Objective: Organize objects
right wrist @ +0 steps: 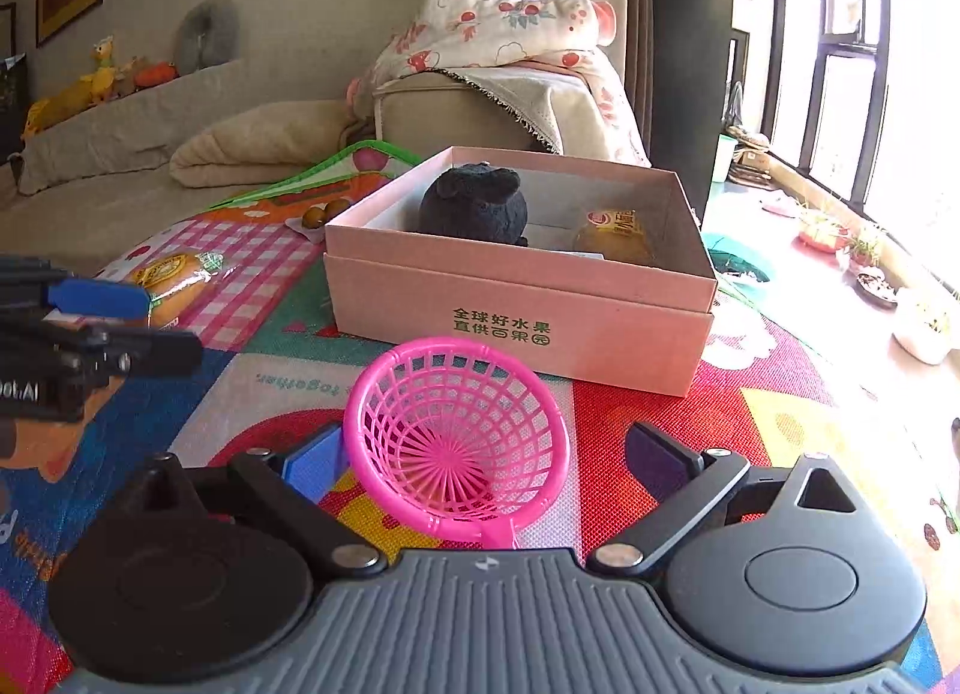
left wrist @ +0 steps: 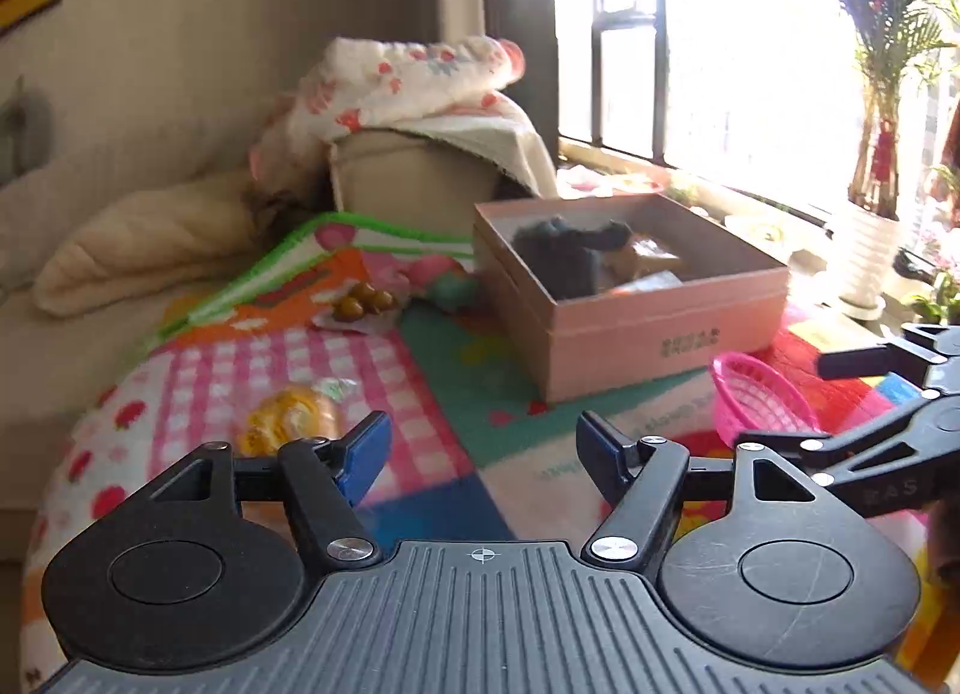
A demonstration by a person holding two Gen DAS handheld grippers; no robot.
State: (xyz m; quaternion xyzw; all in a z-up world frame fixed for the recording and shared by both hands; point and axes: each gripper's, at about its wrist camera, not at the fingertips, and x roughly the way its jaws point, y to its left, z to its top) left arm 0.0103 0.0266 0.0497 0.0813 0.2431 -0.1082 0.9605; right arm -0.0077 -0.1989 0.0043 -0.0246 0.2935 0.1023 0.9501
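A pink cardboard box (right wrist: 516, 328) stands on a colourful mat (right wrist: 660, 424); it also shows in the left wrist view (left wrist: 660, 328). Inside it lie a dark plush toy (right wrist: 474, 205) and a wrapped yellow bun (right wrist: 612, 232). A pink plastic basket (right wrist: 456, 430) lies tilted on the mat between the fingers of my right gripper (right wrist: 486, 463), which is open around it without clamping. My left gripper (left wrist: 483, 451) is open and empty above the mat, and it shows at the left of the right wrist view (right wrist: 102, 328). A wrapped bun (left wrist: 294, 418) lies just beyond its left finger.
A packet of brown round snacks (left wrist: 360, 301) lies on the mat left of the box. Folded blankets (left wrist: 150, 244) and a draped sofa arm (left wrist: 420, 112) stand behind. A windowsill with plant pots (right wrist: 870, 274) runs along the right.
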